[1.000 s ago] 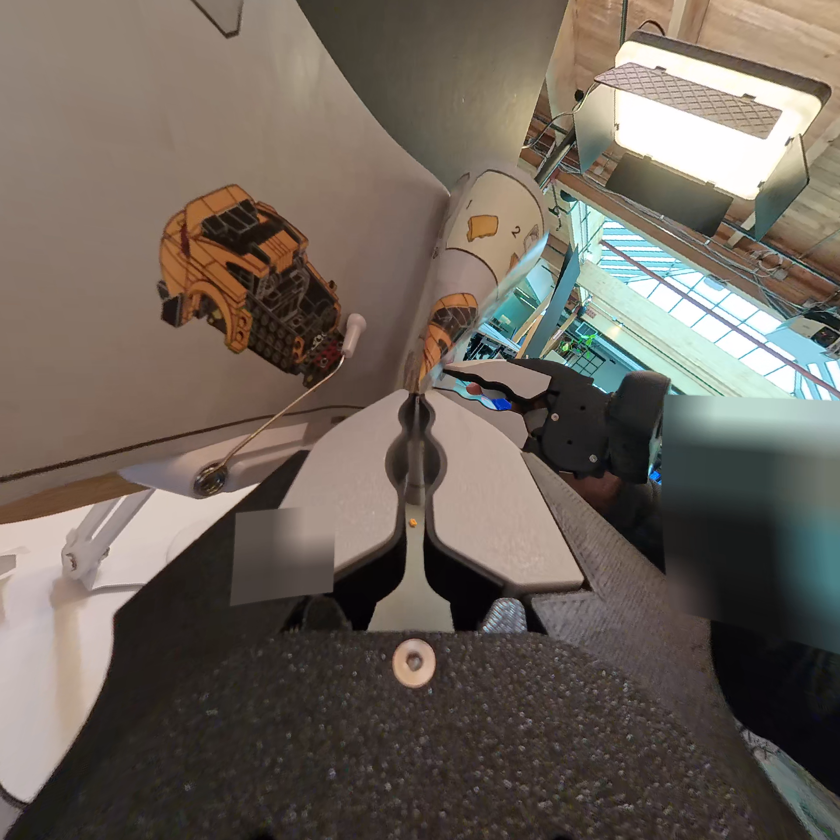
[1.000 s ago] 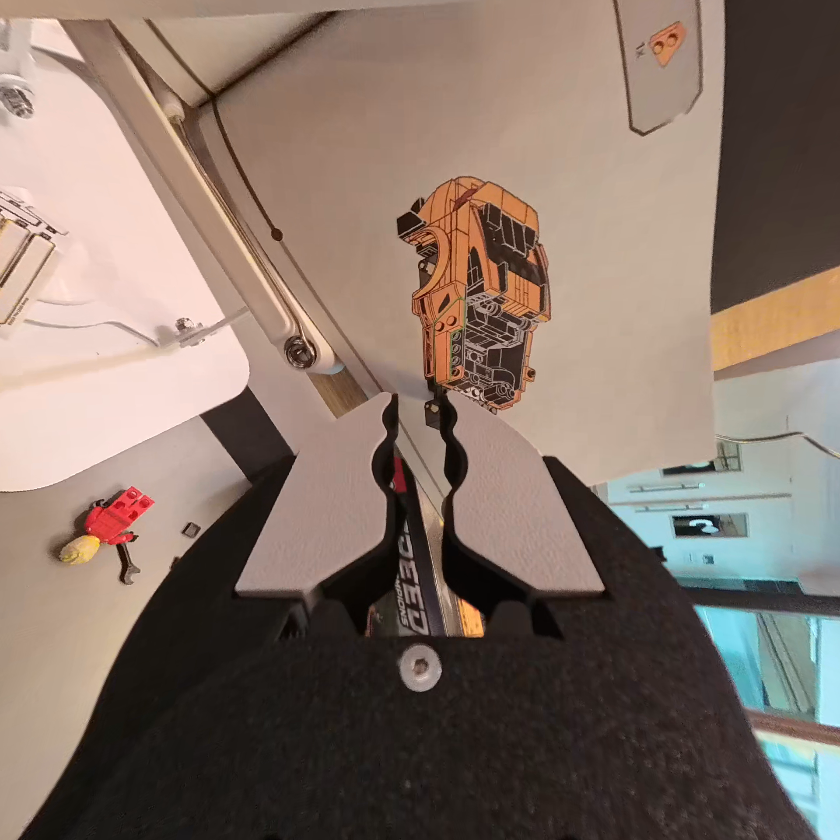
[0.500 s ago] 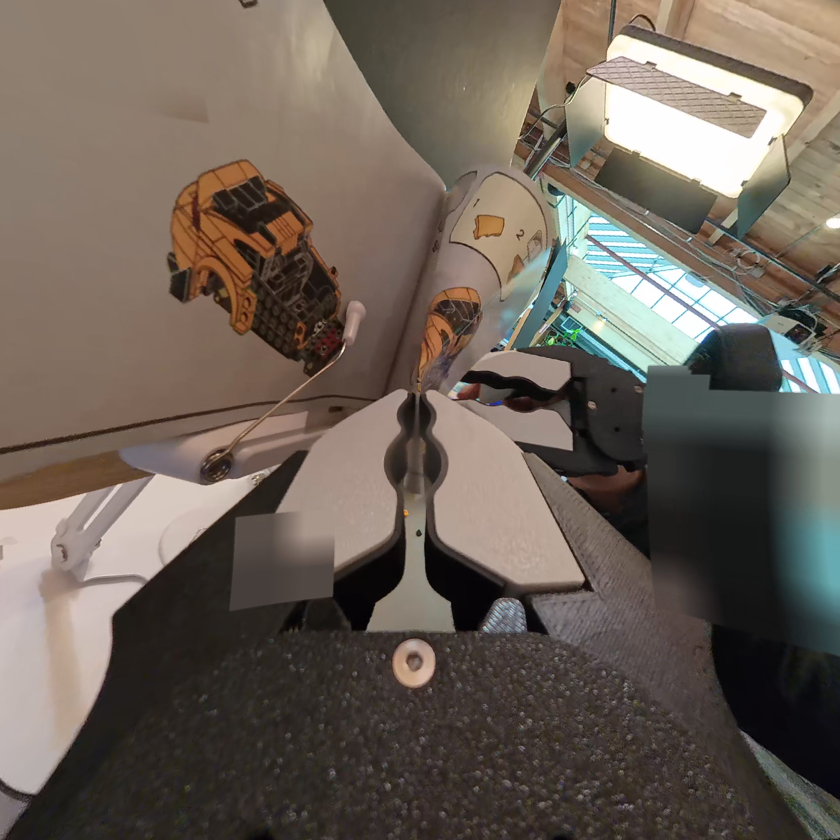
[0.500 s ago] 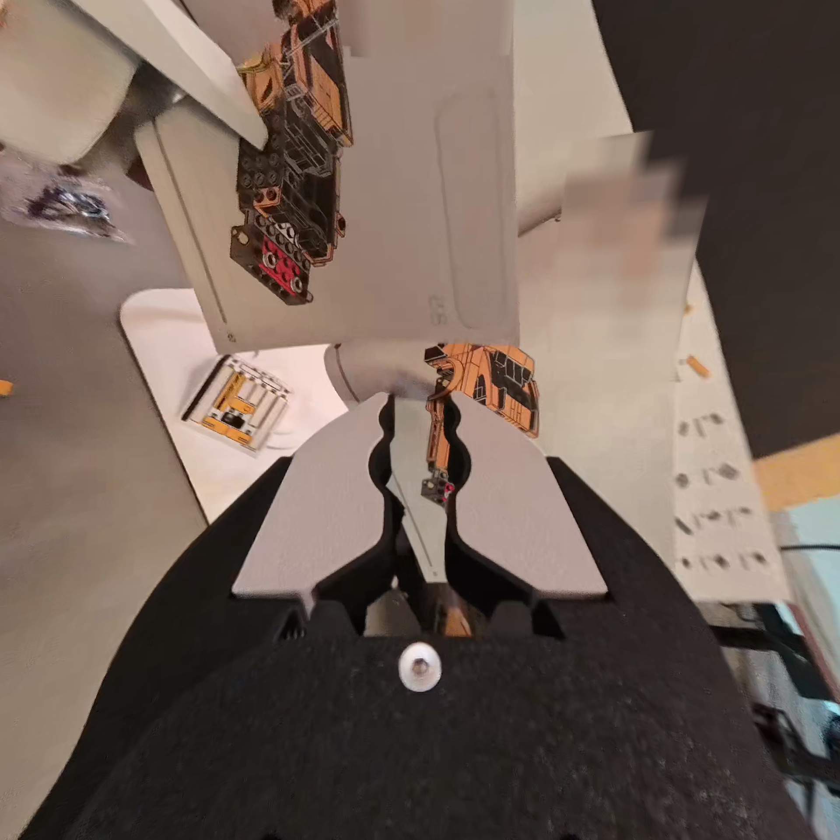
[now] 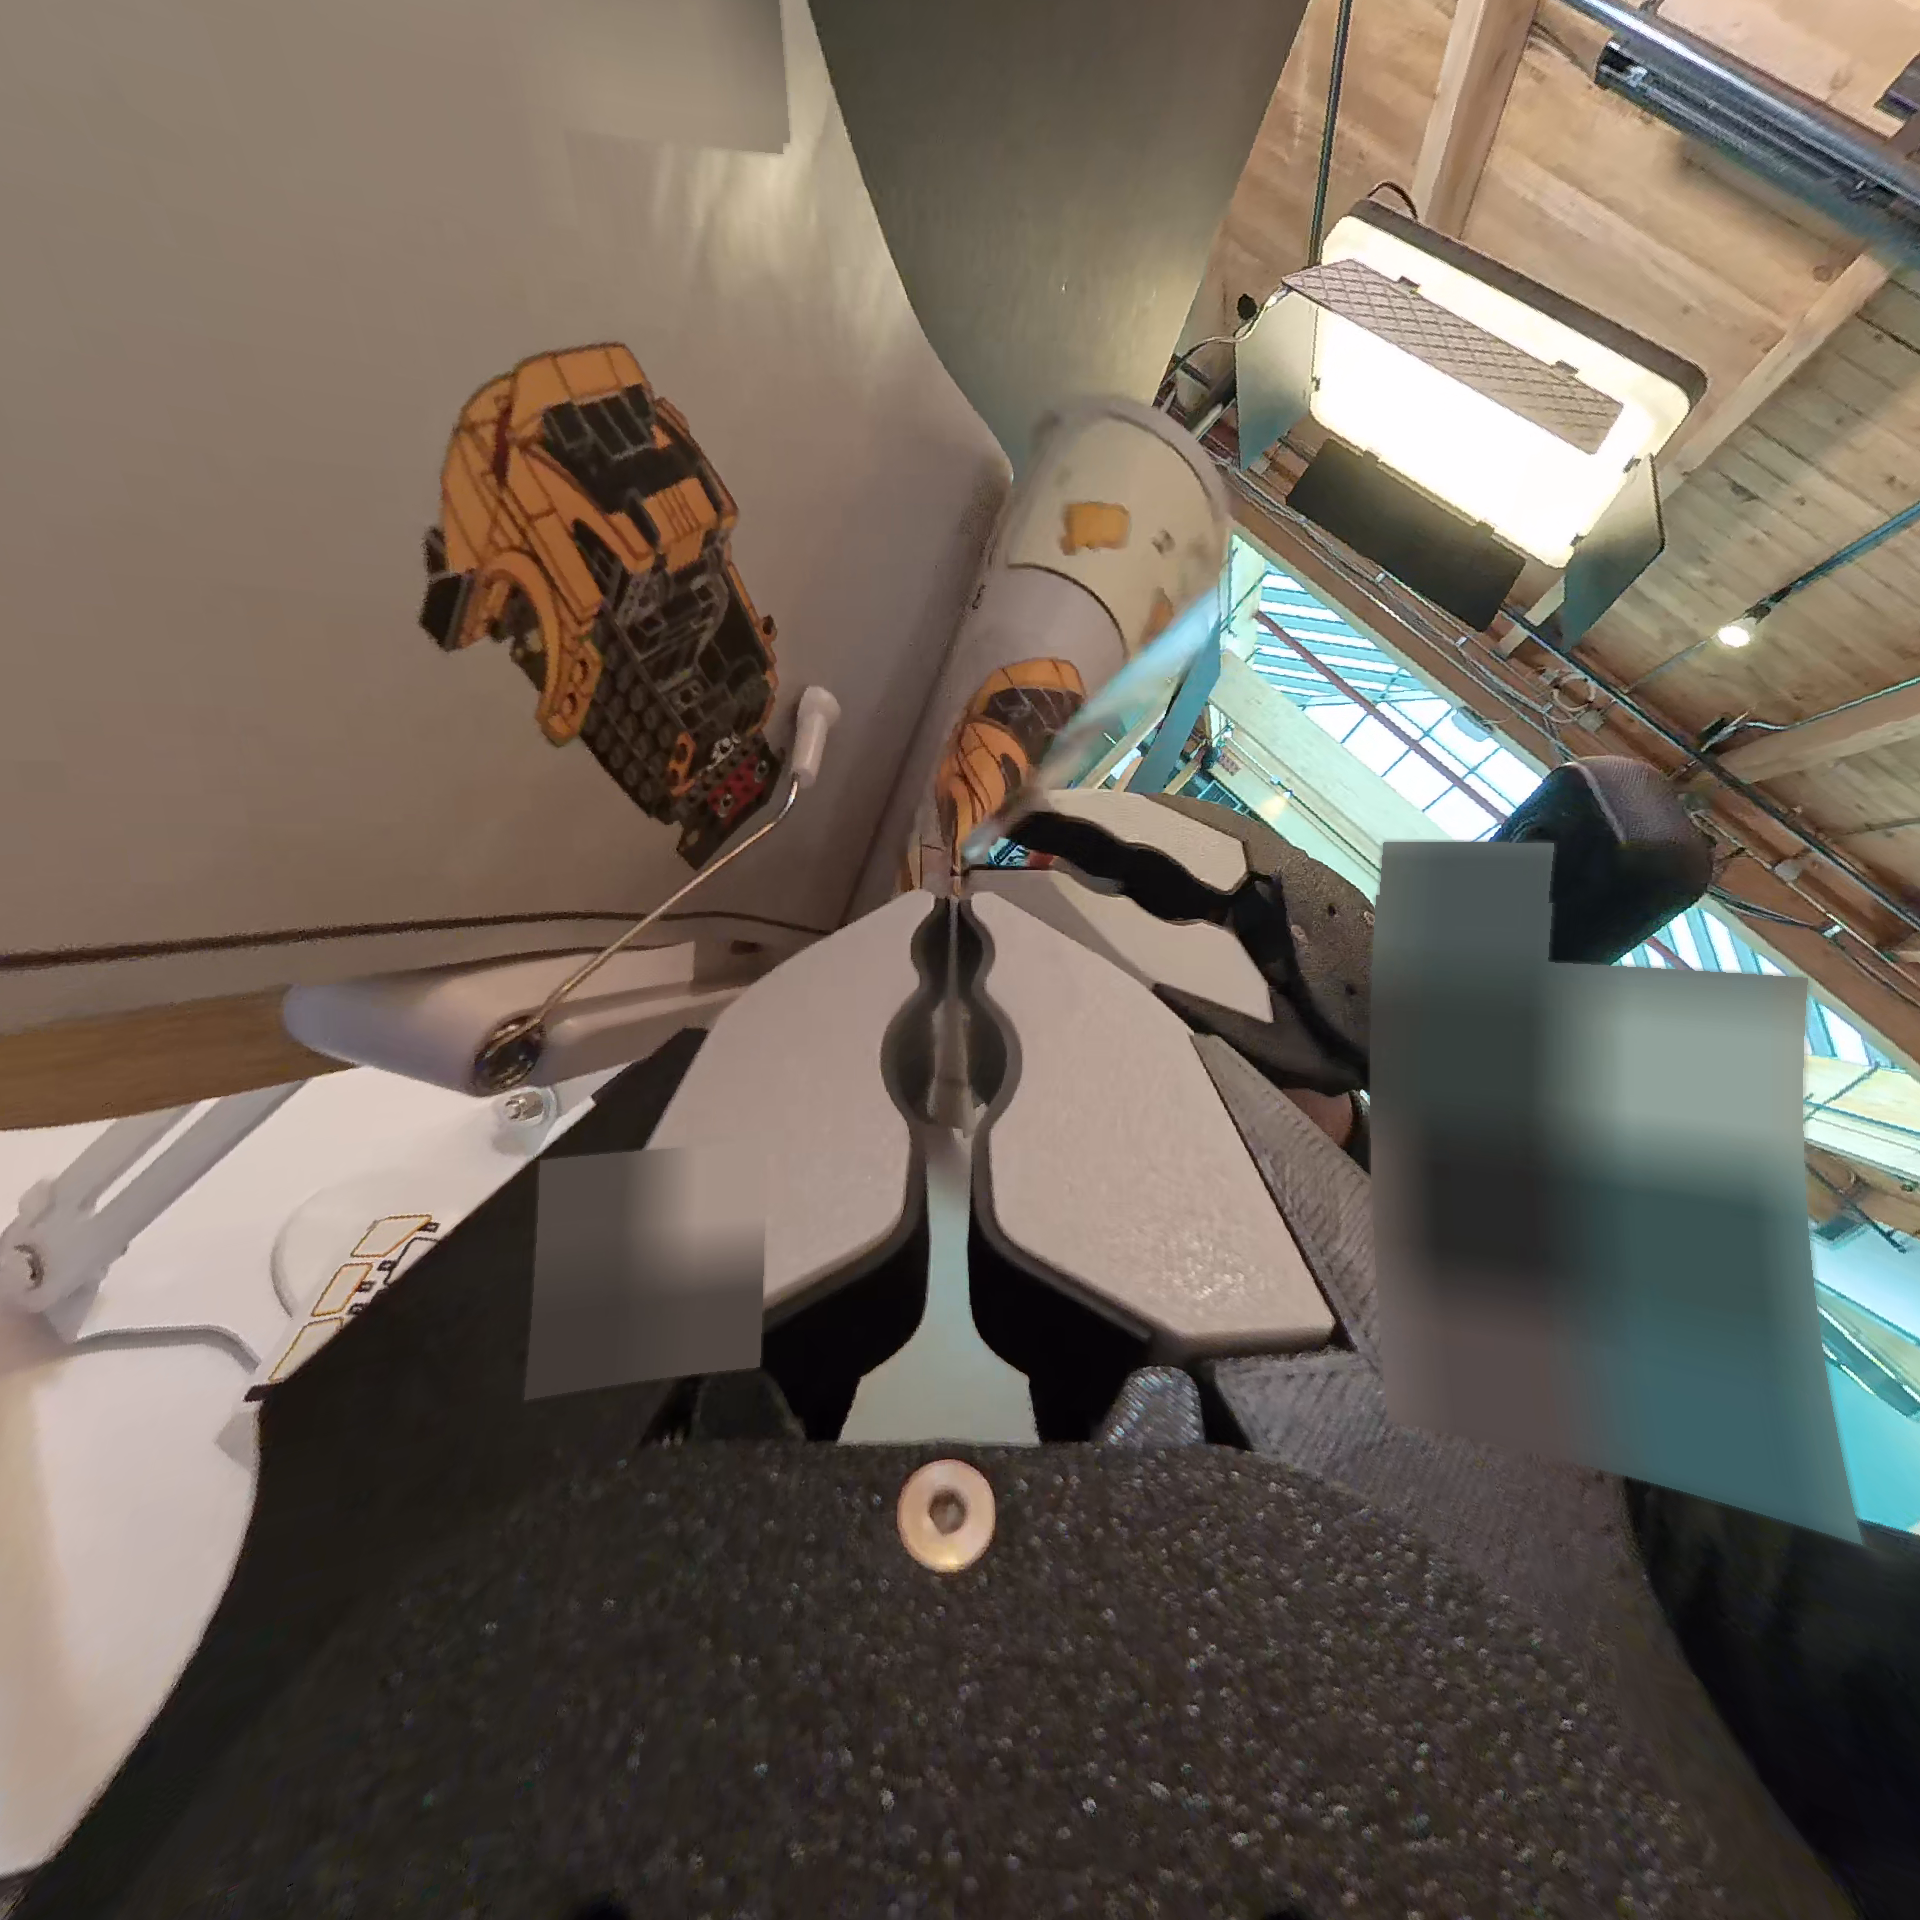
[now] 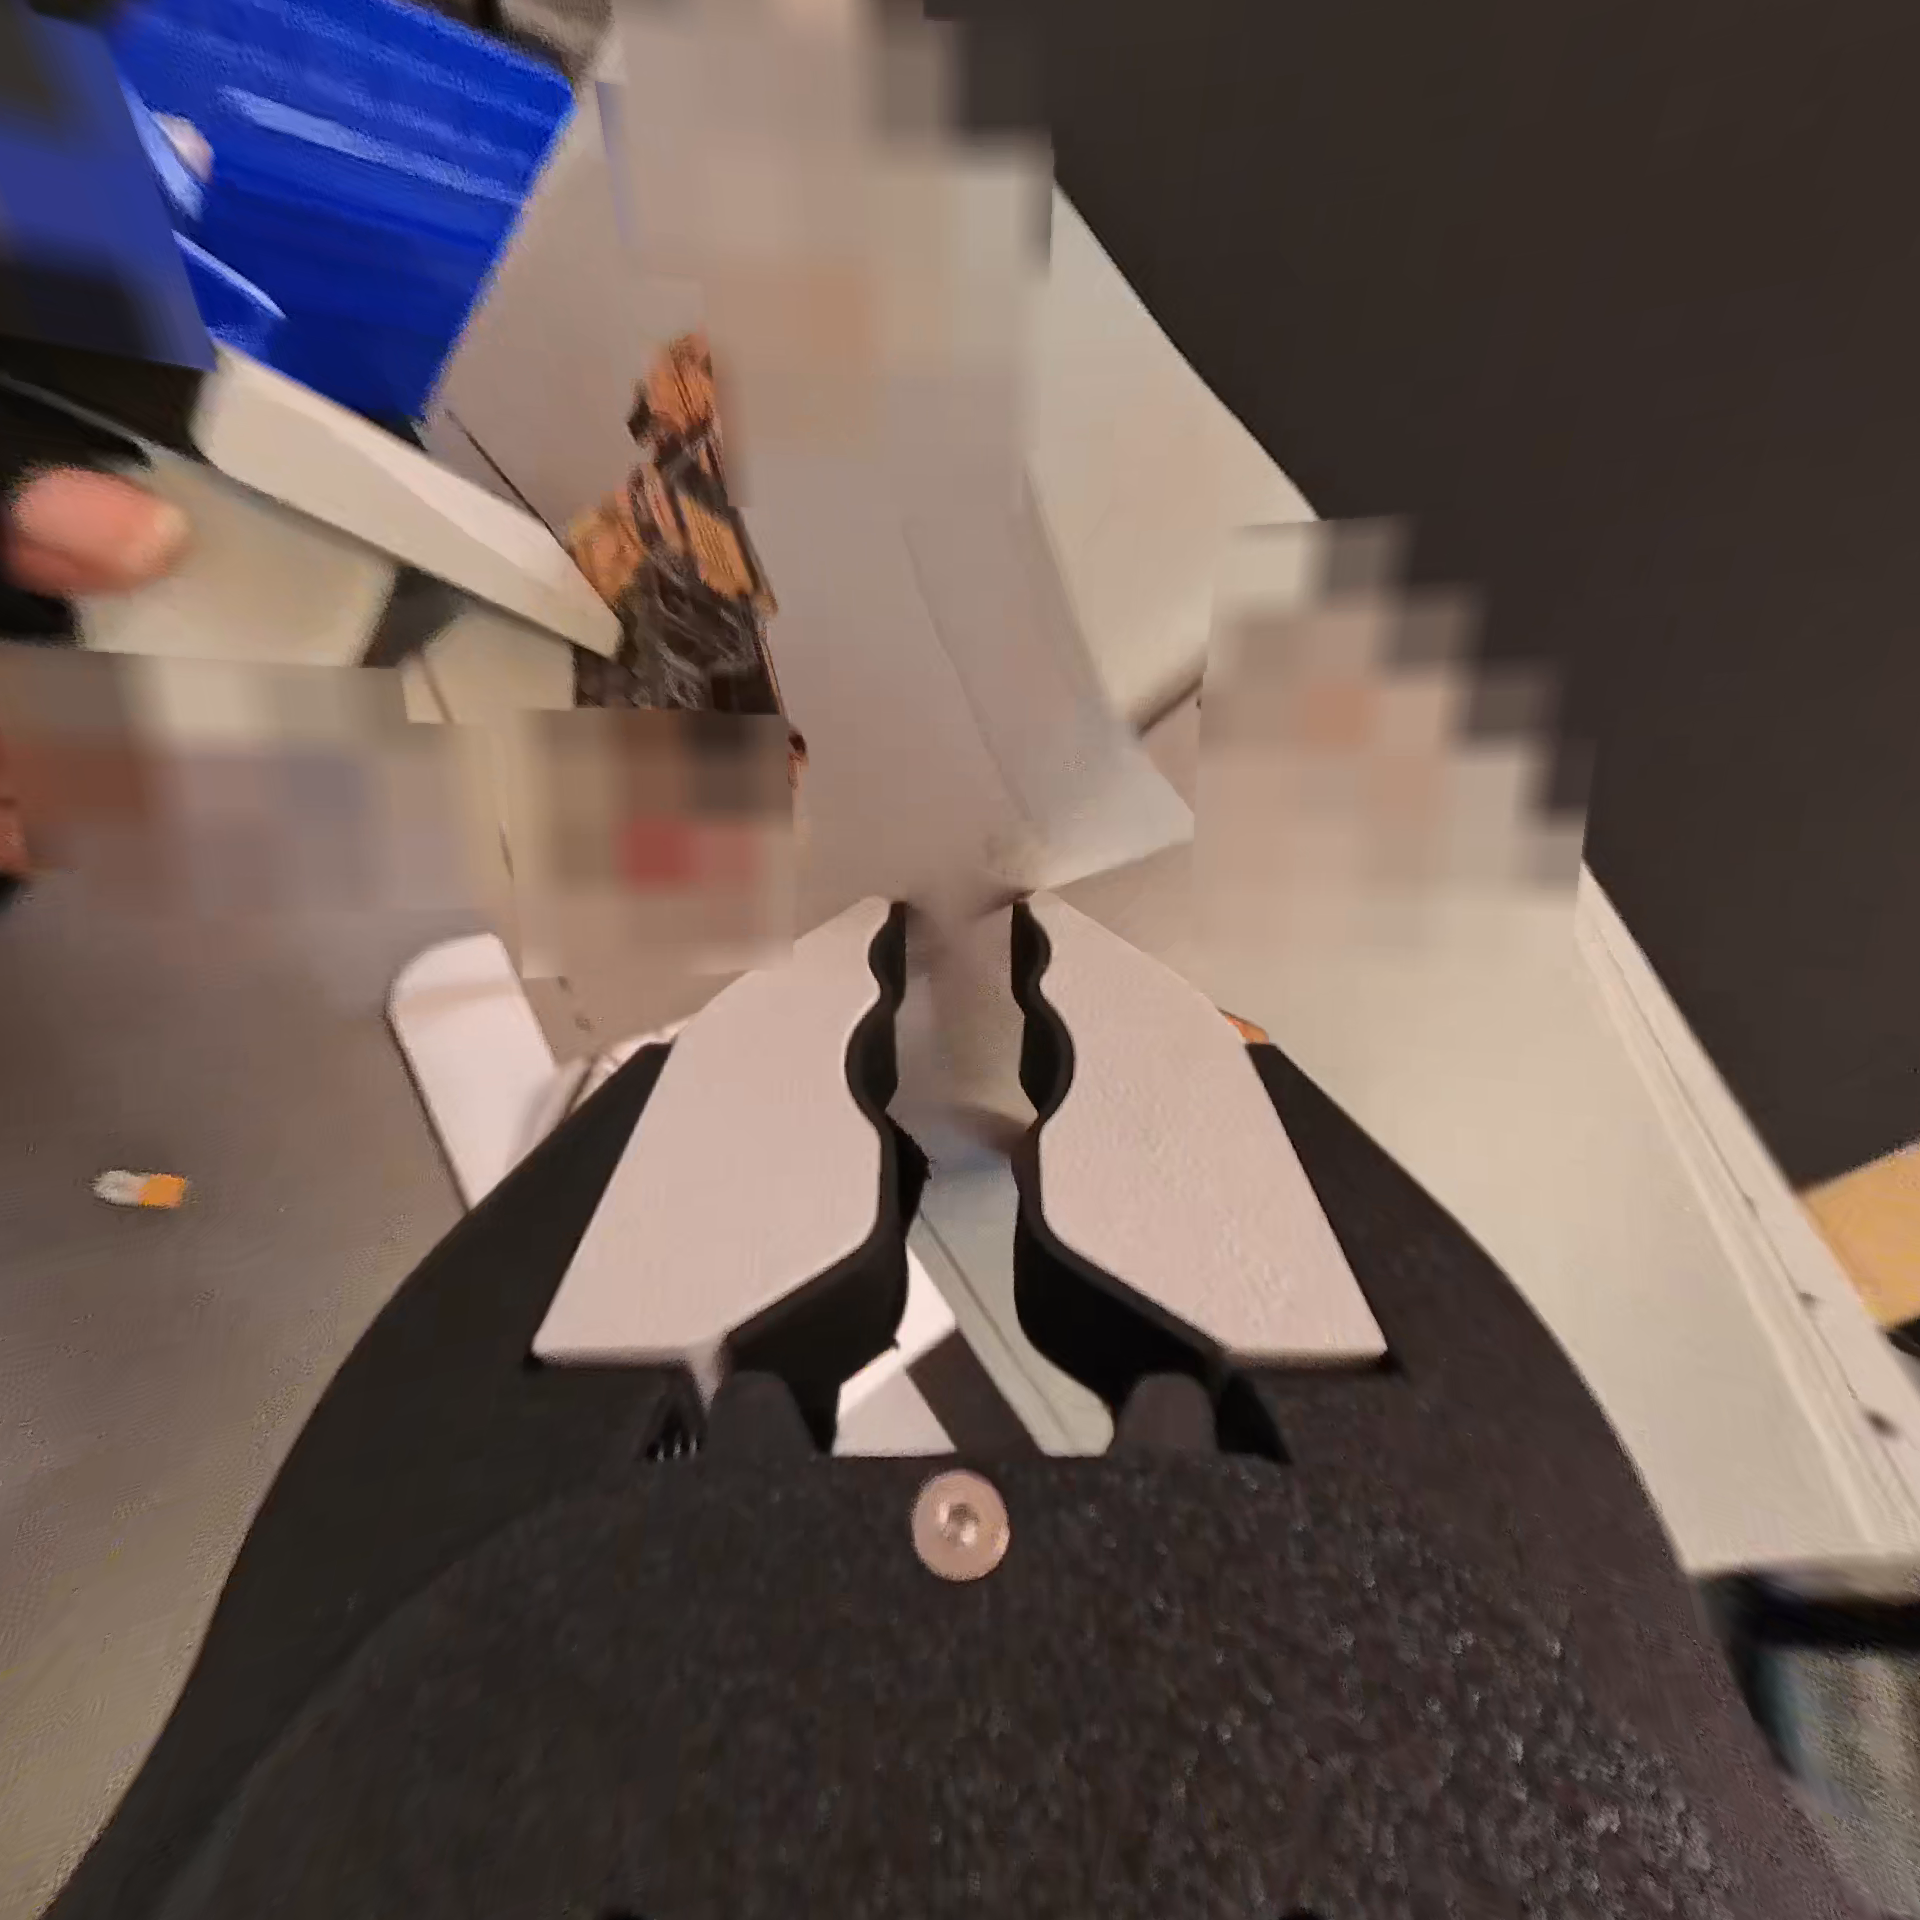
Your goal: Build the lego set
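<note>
Left claw (image 5: 951,902) pinches booklet page (image 5: 1049,644) edge; right claw (image 6: 956,909) agape.

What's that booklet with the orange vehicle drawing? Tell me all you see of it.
The booklet is pale grey paper, propped open on a white stand. Its flat page shows an orange-and-black brick-built vehicle. A capped wire arm lies across it. A right-hand page curls upward. The left hand-held gripper is shut on a sheet edge.
</note>
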Demonstrator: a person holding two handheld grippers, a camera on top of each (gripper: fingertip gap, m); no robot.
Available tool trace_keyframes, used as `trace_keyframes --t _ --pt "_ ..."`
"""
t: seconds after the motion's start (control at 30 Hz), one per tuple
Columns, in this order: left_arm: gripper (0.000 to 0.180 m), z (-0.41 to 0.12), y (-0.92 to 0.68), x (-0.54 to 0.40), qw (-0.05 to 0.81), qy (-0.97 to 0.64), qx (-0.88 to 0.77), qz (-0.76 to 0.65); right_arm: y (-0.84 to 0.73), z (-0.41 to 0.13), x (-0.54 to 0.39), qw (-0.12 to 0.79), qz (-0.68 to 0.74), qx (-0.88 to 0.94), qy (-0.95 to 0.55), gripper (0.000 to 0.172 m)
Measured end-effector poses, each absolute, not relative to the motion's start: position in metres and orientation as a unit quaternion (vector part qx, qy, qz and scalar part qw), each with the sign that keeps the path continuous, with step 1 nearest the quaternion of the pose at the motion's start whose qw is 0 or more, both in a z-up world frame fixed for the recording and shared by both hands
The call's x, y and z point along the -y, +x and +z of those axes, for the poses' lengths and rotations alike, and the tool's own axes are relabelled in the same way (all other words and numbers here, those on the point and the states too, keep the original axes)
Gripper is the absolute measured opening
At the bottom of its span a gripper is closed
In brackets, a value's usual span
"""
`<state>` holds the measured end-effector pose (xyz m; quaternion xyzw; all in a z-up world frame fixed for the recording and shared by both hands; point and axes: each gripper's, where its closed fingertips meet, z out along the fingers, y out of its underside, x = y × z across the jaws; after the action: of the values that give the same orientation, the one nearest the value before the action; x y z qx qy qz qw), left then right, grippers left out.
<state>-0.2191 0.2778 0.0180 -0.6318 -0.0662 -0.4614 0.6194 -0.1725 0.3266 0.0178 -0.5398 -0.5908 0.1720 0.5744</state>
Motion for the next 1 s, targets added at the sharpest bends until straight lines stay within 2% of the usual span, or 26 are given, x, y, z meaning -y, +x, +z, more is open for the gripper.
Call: trace_keyframes --t 0.2,0.4,0.57,0.63,0.77,0.83,0.93,1.0 --pt "0.0 0.017 -0.221 -0.276 0.618 -0.632 0.063 -0.463 -0.154 0.0 -0.351 0.595 0.014 0.631 -0.497 0.005" --pt "0.0 0.014 -0.223 -0.279 0.617 -0.619 0.082 -0.479 -0.181 0.006 -0.334 0.598 0.025 0.644 -0.476 0.004" --pt "0.0 0.015 -0.223 -0.278 0.613 -0.621 0.074 -0.482 -0.176 -0.016 -0.34 0.541 -0.025 0.679 -0.496 0.0" --pt "0.0 0.015 -0.223 -0.278 0.612 -0.62 0.076 -0.485 -0.167 -0.021 -0.341 0.507 -0.014 0.695 -0.509 0.0" --pt "0.0 0.013 -0.223 -0.277 0.609 -0.621 0.076 -0.487 -0.151 -0.02 -0.339 0.458 0.102 0.681 -0.562 0.0" --pt "0.0 0.012 -0.224 -0.277 0.609 -0.624 0.075 -0.484 -0.128 -0.023 -0.367 0.468 0.046 0.658 -0.588 0.001" --pt "0.0 0.011 -0.22 -0.277 0.605 -0.628 0.067 -0.484 -0.118 -0.023 -0.376 0.478 0.108 0.626 -0.607 0.0" --pt "0.0 0.011 -0.219 -0.28 0.605 -0.627 0.071 -0.485 -0.117 -0.022 -0.379 0.484 0.081 0.627 -0.605 0.0"
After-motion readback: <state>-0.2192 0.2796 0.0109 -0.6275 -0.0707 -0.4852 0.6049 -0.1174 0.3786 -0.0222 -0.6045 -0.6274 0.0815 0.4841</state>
